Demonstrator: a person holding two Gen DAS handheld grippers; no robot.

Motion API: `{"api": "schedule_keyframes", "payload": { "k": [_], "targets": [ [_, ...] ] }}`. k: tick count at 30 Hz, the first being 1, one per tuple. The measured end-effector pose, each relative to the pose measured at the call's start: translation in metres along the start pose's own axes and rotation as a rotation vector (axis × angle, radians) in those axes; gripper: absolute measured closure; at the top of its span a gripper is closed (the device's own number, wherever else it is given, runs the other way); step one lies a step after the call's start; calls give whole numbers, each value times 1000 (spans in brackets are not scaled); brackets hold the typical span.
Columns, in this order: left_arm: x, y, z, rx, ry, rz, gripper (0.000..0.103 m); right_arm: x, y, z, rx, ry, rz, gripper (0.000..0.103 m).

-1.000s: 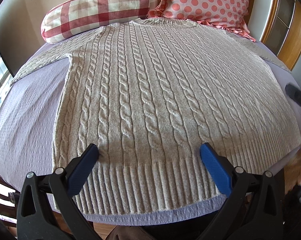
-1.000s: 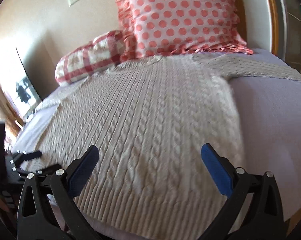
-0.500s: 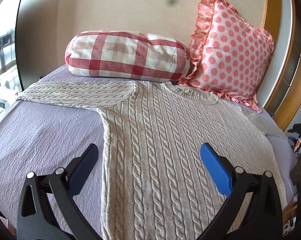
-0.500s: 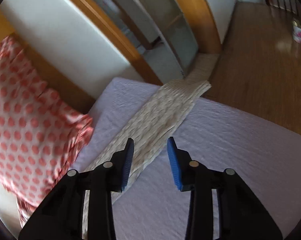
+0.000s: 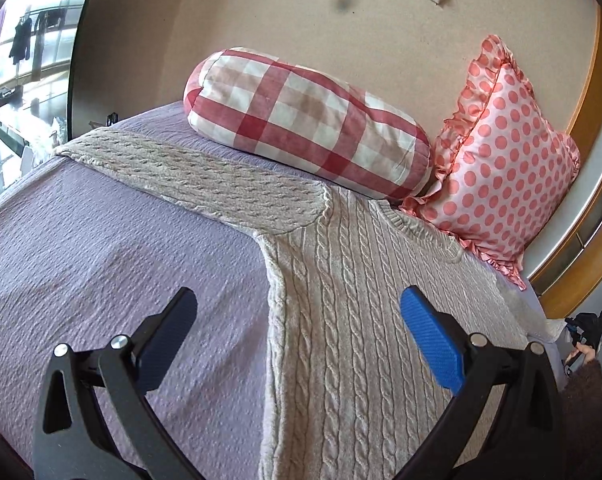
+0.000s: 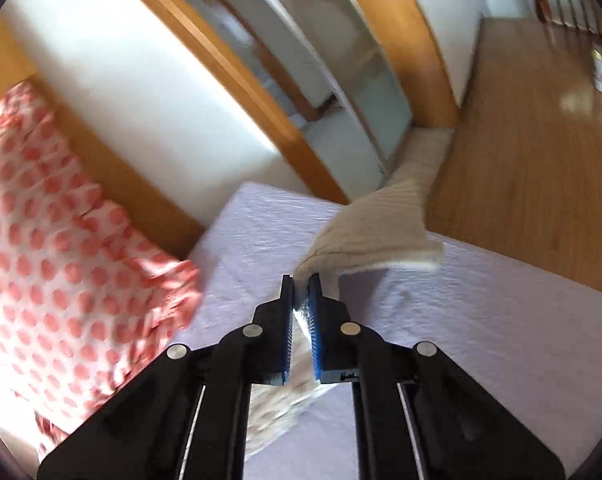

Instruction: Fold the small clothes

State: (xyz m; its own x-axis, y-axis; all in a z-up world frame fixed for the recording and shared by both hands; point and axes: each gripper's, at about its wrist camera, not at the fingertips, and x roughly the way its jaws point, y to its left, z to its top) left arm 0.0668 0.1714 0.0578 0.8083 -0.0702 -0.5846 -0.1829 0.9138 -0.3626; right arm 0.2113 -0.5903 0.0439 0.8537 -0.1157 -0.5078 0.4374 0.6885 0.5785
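- Across the bed (image 5: pixel 101 240), your beige cable-knit sweater (image 5: pixel 341 300) lies flat on the lilac cover, its neckline toward the pillows at 12 o'clock.
- One sleeve (image 5: pixel 189 176) stretches out flat toward 10 o'clock in your left wrist view, reaching the bed's far edge.
- Your left claw (image 5: pixel 297 336) hovers over the sweater's side edge with its jaws spread wide, gripping nothing; one blue pad is above the knit, the other above bare cover.
- Your right claw (image 6: pixel 301 292) is closed on the other sleeve (image 6: pixel 377 232), which rises off the cover and trails toward 1 o'clock; this view is motion-blurred.
- A red-and-white checked bolster (image 5: pixel 305 120) sits just behind the flat sleeve, and a pink polka-dot cushion (image 5: pixel 505 160) leans beside it at 2 o'clock.
- Beyond the bed's edge in your right wrist view you see a wooden floor (image 6: pixel 521 140).
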Motion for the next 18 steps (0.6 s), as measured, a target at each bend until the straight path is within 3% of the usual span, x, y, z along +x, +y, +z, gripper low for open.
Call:
{"api": "schedule_keyframes", "payload": {
  "k": [6, 10, 11, 14, 16, 18],
  "targets": [
    [-4, 35, 28, -7, -26, 91, 2, -66, 180, -69, -323, 59, 433, 95],
    [2, 63, 45, -78, -17, 122, 2, -65, 279, -159, -458, 267, 660, 95],
    [5, 72, 49, -108, -9, 122, 2, -58, 299, -187, -496, 340, 685, 94],
    [16, 101, 62, -189, 11, 148, 2, -43, 334, -259, -624, 535, 651, 93],
    [22, 121, 71, -233, 17, 175, 2, -47, 332, -274, -641, 563, 638, 86],
    [30, 142, 78, -281, 24, 172, 2, -59, 320, -268, -641, 502, 644, 54]
  ]
}}
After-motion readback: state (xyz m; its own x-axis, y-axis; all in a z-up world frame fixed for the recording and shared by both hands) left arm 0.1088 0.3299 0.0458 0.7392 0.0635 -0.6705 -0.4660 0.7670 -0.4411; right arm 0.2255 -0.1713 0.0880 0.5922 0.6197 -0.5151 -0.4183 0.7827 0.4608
